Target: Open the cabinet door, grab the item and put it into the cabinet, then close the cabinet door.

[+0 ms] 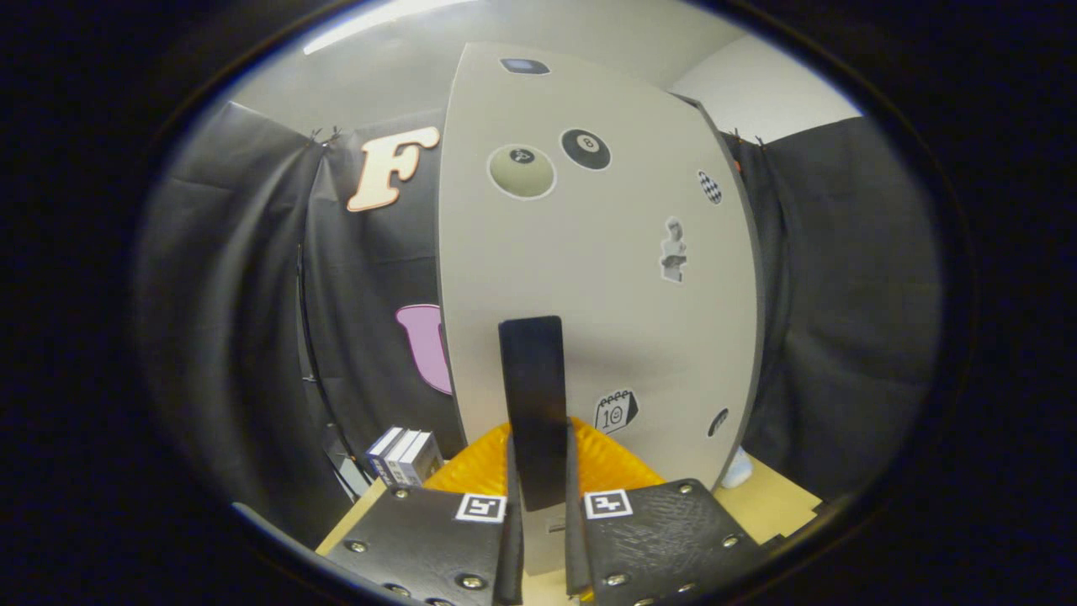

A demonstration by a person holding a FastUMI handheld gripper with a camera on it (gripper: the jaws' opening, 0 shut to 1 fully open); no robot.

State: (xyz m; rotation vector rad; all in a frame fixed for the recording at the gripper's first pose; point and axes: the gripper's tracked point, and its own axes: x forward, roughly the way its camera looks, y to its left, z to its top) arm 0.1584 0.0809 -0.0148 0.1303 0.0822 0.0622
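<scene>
Looking along the fingers, I took the cabinet door (589, 278) as my landmark and read everything else off it, left to right. To the left of the door, low down beside its bottom corner, stood a small box (405, 455) with pale upright panels; I judged this to be the item meant for the cabinet, though I could not make out what it was. It sat upright, its long axis roughly vertical, its narrow faces turned toward me, on the wooden tabletop (782, 501) that ran under the door.

On the face of the door, near its lower middle, hung the dark handle (531, 404), a flat bar with its long axis running straight up and down. I had the gripper (543, 539) brought in so that the handle stood between the two fingers, which were closed down to a narrow gap around the bar's lower end. Both fingers appeared to sit against the handle's sides, so I judged the bar to be clamped, and that grip made sense: the bar was the one purchase for swinging the door.

The door's stickers sat spread over its face above and to the right of the handle. The door's right edge showed some thickness, so I could not tell for certain whether it was fully closed. Past that edge, low against the tabletop, a small pale object (737, 471) peeked out, too hidden to name.
</scene>
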